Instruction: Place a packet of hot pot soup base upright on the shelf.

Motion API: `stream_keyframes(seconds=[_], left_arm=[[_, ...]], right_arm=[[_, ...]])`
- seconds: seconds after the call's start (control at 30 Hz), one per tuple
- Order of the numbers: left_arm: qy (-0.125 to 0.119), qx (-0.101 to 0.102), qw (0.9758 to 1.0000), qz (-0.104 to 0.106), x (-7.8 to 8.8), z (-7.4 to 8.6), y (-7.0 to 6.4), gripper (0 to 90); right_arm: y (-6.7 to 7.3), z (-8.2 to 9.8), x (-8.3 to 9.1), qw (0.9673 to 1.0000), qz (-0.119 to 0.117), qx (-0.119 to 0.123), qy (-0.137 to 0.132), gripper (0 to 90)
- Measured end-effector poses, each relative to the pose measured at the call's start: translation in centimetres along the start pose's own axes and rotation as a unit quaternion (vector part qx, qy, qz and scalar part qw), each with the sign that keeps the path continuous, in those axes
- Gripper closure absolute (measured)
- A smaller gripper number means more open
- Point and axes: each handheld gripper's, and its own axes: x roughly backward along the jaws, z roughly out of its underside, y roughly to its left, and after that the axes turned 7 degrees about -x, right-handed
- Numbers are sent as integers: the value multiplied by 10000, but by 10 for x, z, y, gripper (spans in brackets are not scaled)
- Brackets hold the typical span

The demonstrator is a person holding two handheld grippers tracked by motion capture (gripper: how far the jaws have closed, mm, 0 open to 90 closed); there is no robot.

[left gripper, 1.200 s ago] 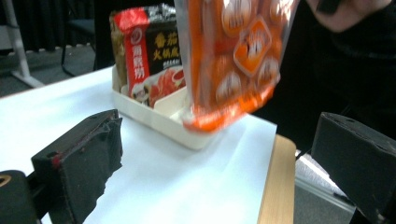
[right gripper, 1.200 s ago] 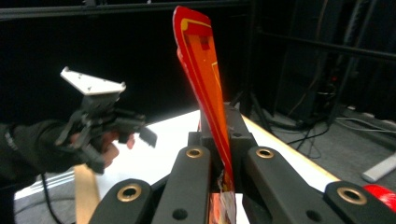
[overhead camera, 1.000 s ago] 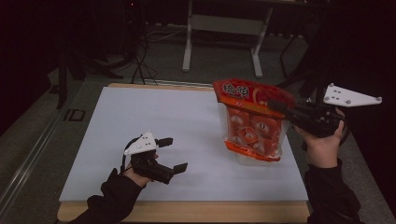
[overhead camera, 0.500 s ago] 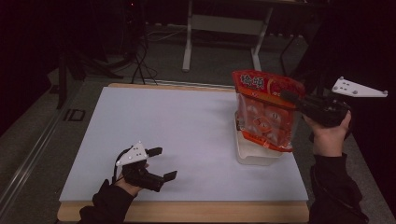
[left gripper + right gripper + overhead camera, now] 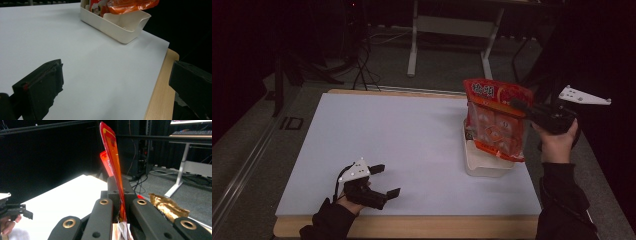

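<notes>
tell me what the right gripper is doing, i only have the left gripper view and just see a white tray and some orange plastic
Observer: In the high view the right gripper is shut on the orange snack bag, gripping it by its upper edge.
Operator: is the bag inside the tray
Observer: It hangs upright, its lower end over the white tray; whether it touches the bottom I cannot tell.
Operator: anything else in the tray
Observer: The right gripper view shows a crumpled gold wrapper just past the jaws.
Operator: and my left gripper
Observer: The left gripper is open, low over the white sheet near the table's front edge.
</notes>
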Motion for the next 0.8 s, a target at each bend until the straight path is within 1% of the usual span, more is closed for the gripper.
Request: stream_keyframes(seconds=[0.23, 0.4, 0.47, 0.63, 0.7, 0.8], left_arm=[[-85, 21, 10000, -43, 0, 1, 1, 0], [-52, 20, 10000, -42, -1, 2, 1, 0], [-75, 40, 10000, -44, -1, 3, 2, 0], [-78, 70, 9999, -43, -1, 4, 3, 0], [-68, 81, 9999, -48, -1, 4, 3, 0], [-84, 82, 9999, -45, -1, 4, 4, 0]], right_arm=[[0, 11, -8, 10000, -15, -52, 67, 900], [-3, 23, -16, 9998, -50, -185, 102, 900], [-4, 27, -18, 9997, -81, -225, 96, 900], [-6, 35, -21, 9995, -64, -305, 92, 900], [-6, 38, -21, 9994, -45, -308, 139, 900], [-6, 43, -21, 9993, 18, -351, 160, 900]])
